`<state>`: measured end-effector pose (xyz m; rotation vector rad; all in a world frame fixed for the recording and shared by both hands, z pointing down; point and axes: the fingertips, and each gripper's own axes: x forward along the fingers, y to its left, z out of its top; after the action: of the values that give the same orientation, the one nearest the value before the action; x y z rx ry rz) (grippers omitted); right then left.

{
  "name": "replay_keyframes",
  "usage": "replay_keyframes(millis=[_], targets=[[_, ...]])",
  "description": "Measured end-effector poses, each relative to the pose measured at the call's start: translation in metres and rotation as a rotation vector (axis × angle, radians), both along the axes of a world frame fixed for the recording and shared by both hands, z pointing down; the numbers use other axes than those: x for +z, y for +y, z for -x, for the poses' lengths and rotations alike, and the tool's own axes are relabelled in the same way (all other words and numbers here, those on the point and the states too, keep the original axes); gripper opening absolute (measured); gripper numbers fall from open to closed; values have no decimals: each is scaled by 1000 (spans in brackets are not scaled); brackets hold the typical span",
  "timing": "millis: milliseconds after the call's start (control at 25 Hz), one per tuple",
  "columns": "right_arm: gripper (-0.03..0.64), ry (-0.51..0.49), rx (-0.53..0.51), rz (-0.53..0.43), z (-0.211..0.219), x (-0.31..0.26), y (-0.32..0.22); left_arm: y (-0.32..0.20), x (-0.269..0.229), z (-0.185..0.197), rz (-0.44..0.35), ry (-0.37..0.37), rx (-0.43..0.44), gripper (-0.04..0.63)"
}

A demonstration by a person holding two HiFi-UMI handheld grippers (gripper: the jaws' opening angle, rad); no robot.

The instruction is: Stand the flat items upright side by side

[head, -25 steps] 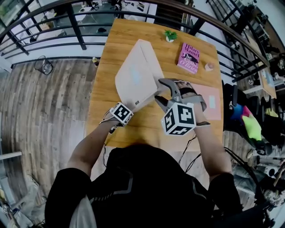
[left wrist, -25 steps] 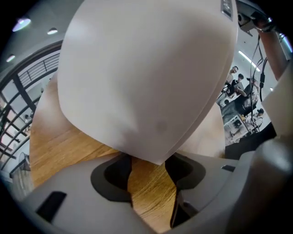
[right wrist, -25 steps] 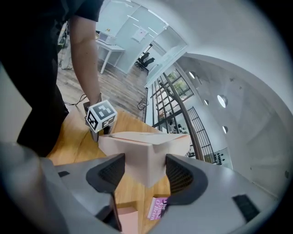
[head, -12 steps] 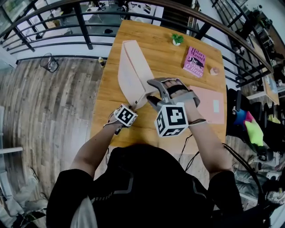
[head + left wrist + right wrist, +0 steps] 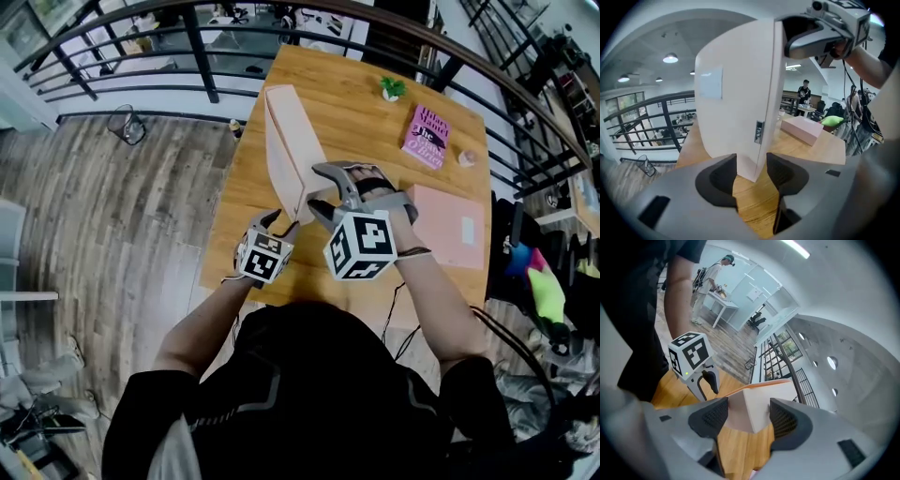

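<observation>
**Flat box [image 5: 286, 141], brought upright.** A second ago its broad pale face lay tilted toward the head view. Now that view meets it almost edge-on, running away from the person along the left part of the worktop [image 5: 366, 131].

The left gripper [image 5: 279, 225] has its jaws round the box's near lower corner. They have just eased slightly wider, yet both pads still appear to touch the card. The right gripper [image 5: 317, 190] is clamped across the near edge higher up.

By this reading the first item is all but standing. The pink box [image 5: 450, 225] and the book [image 5: 425, 137] lie flat to the right, well apart from it, so most of the task seems to remain.

**Not resolved.** The grippers cover the box's near foot in the head view. The left gripper view shows worktop below the corner, but not whether the long edge bears on it. The right gripper view cuts off all but one corner. Two small things at the far edge are too small to name.
</observation>
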<state>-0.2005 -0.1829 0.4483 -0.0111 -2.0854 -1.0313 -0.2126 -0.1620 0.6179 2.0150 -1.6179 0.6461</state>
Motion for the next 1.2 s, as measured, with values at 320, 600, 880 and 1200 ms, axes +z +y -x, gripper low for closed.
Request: replay_keyframes(millis=[320, 600, 880, 1200], targets=[[374, -323, 213, 332, -15, -14, -8, 24, -36, 4, -71, 32, -78, 218], [380, -372, 420, 785, -35, 59, -19, 55, -75, 45, -143, 50, -205, 218], [388, -248, 438, 851, -22, 141, -11, 90, -86, 76, -134, 19, -202, 218], [397, -256, 524, 897, 2, 171, -18, 107, -98, 116, -168, -20, -222, 218]])
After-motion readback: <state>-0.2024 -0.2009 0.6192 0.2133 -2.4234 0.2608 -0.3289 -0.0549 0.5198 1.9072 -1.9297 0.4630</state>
